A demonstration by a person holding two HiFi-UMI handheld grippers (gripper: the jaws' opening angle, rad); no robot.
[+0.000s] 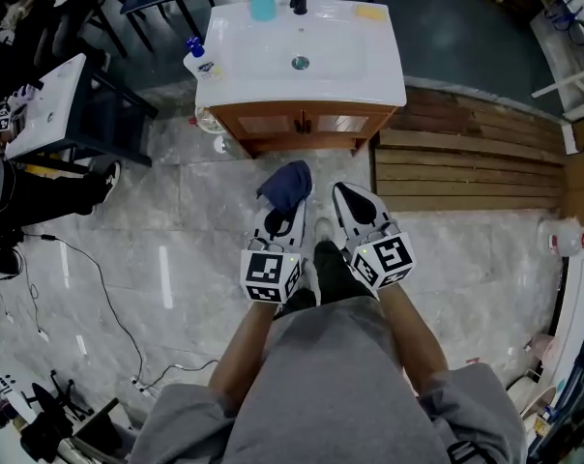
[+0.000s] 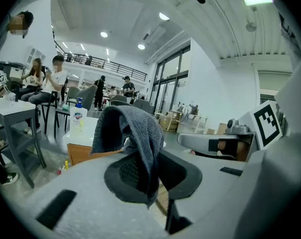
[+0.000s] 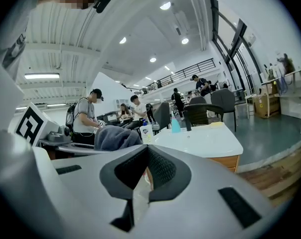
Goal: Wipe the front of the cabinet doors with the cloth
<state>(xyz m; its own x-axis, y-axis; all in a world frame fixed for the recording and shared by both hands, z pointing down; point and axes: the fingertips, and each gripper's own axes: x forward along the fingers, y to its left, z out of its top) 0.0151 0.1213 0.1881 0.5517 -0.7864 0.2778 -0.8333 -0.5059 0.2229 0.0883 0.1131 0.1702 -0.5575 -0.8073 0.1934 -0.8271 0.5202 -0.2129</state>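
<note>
1. The cloth (image 1: 288,184), dark and bunched, hangs in the air in front of the cabinet (image 1: 302,139). It is short of the doors (image 1: 303,124) and does not touch them.
2. The left gripper (image 1: 280,211) pinches the cloth. Its jaws are pressed onto a fold, and the rest of the cloth drapes over the tips on the cabinet side.
3. The right gripper (image 1: 350,197) is just beside the left one and equally far back from the cabinet. Its jaws are pressed together with nothing between them.
4. The two wooden doors are shut under the white sink (image 1: 302,58). From above only a narrow strip of their fronts shows, so I cannot tell whether any part is wiped or wet.
5. As I judge it, the cloth is in hand and faces the cabinet, but no wiping contact is made yet. Lowering the cloth to the doors and passing it across both fronts is left to do.
6. A soap bottle (image 1: 200,63) stands at the cabinet top's left corner. Wooden boards (image 1: 466,158) lie on the floor to the cabinet's right.
</note>
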